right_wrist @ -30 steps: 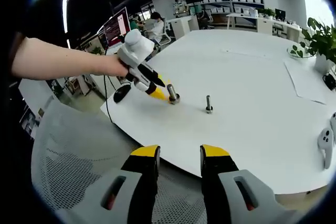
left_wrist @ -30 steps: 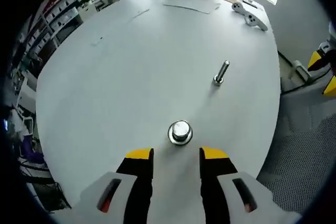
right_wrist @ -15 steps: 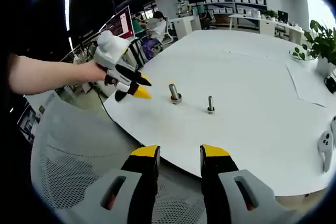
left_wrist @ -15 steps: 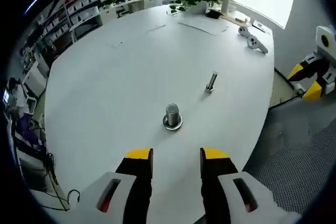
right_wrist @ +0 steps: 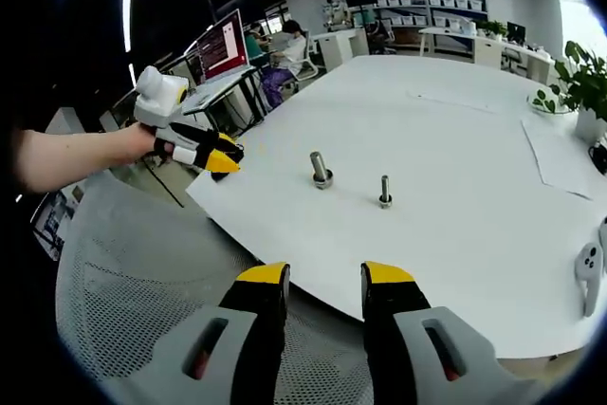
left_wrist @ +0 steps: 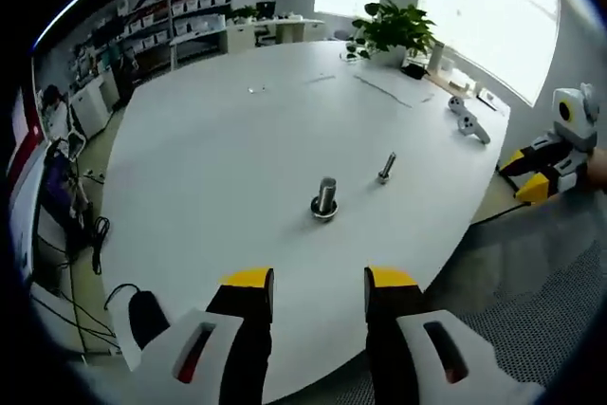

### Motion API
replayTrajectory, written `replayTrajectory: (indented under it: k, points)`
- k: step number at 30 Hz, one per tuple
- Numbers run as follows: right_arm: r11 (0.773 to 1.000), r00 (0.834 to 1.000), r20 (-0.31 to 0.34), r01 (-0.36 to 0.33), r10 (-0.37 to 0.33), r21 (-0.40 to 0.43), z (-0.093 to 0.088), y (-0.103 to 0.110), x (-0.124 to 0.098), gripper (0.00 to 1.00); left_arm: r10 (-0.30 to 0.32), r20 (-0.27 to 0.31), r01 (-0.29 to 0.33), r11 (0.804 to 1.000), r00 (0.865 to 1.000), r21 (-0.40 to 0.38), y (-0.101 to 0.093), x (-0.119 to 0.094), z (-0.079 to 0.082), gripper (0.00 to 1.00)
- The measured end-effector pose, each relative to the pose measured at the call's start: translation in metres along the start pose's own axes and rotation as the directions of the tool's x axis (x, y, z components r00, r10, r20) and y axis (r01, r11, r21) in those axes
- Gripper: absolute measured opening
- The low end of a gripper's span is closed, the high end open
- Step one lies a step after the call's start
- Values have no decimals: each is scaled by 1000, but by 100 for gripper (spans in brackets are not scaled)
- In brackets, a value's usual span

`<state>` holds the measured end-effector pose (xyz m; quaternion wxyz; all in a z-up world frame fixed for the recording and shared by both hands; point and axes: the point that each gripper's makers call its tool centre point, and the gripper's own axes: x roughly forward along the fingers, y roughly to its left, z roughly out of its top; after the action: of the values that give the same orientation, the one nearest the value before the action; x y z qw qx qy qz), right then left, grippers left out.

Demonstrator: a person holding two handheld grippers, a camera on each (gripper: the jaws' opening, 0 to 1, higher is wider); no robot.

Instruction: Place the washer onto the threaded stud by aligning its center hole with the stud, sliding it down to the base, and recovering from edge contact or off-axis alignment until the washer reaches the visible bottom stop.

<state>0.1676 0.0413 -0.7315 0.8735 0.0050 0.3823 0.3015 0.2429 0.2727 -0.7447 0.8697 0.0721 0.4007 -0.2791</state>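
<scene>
White table (left_wrist: pixel 218 139) carries the stud (left_wrist: pixel 325 198) with washer (left_wrist: pixel 324 214) at its base, near its edge beside a bolt (left_wrist: pixel 386 168). Both grippers, left (left_wrist: pixel 308 284) and right (right_wrist: pixel 323 277), hover spread, empty; the right gripper view adds a seated person (right_wrist: pixel 292 45).

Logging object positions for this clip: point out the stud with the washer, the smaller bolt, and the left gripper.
stud (left_wrist: pixel 325 196), left gripper view, on its shaft.
smaller bolt (left_wrist: pixel 387 167), left gripper view, mid-shaft.
left gripper (right_wrist: pixel 224 160), right gripper view, between its yellow tips.

Across my white bench (left_wrist: pixel 218 158) a potted plant (left_wrist: pixel 394 30) stands by the windows, two white controllers (left_wrist: pixel 469 119) near it; a mesh chair (right_wrist: pixel 142 272) sits below me.
</scene>
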Motion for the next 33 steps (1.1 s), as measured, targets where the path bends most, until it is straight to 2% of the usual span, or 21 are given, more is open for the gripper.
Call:
replayTrajectory:
  k: [4,9,13,15,16,17,18,20,21,25,27,33]
  points:
    - [1000,1000,11,10,-10,-4,2,-2,-1,33,17,52,-14,999,999,-46,1,-20,2,37]
    - [1000,1000,23,14,-14,-1,4,-2,-2,33,34,63,-32,999,997,-34,8,-42,-8,38]
    - [1000,999,29,18,-18,1,5,-3,-2,33,51,74,-46,996,996,-77,15,-60,-12,39]
    - [1000,1000,27,15,-15,-1,5,-2,-2,33,78,70,-75,996,994,-49,20,-69,-15,39]
    - [1000,999,31,14,-14,0,6,-2,-2,33,83,81,-77,995,993,-65,22,-73,-16,39]
    - [1000,999,33,15,-15,-1,7,-2,-2,33,78,91,-70,994,993,-85,22,-74,-16,39]
    - [1000,999,35,13,-13,-2,7,-1,-2,33,67,105,-52,989,992,-136,19,-75,-16,39]
    - [1000,999,33,9,-10,2,7,-1,-2,33,71,125,-50,986,990,-160,19,-77,-15,39]
    - [1000,1000,31,5,-5,6,6,0,-1,33,78,148,-55,986,986,-157,17,-80,-12,39]
    - [1000,1000,22,13,-13,-11,6,0,-1,33,87,158,-62,986,984,-157,9,-82,-12,38]
    - [1000,1000,22,16,-15,-17,6,-1,-1,33,84,181,-52,983,980,-174,5,-83,-11,38]
    - [999,1000,11,8,-8,-32,4,2,0,33,101,192,-70,984,976,-162,1,-82,-14,36]
